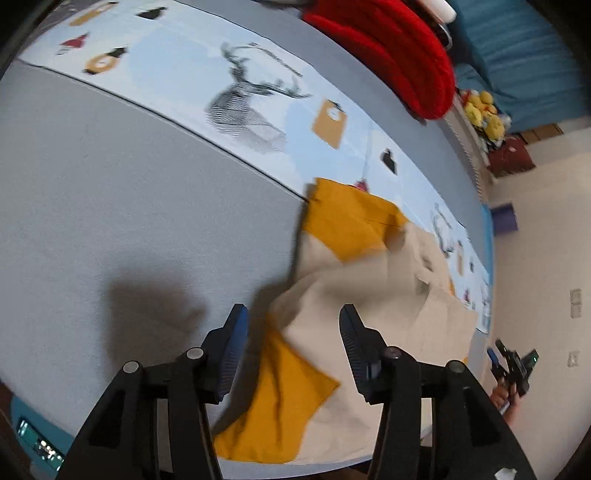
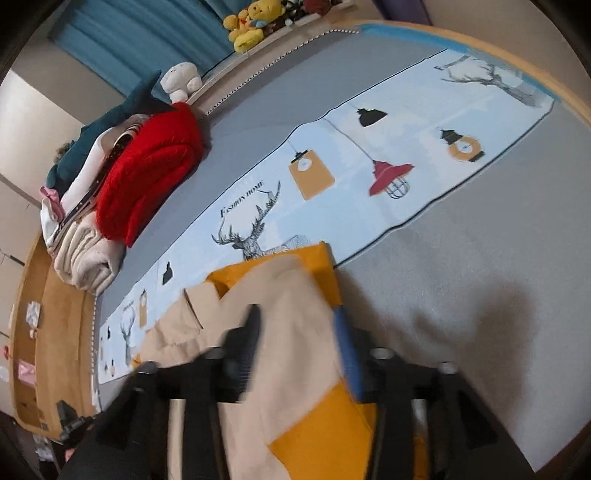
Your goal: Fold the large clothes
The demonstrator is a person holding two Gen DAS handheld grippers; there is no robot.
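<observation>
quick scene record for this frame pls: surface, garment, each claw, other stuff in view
surface: grey bed cover with a pale blue printed runner of deer and lamps
garment: beige and mustard-yellow cloth garment, rumpled, partly over the runner
left claw: left claw open, over the garment's edge, nothing between the fingers
right claw: right claw has cloth between its fingers; motion blur, grip unclear
stack: folded clothes pile topped by a red knit sweater at the bed's far side
background: yellow plush toys, teal curtain
</observation>
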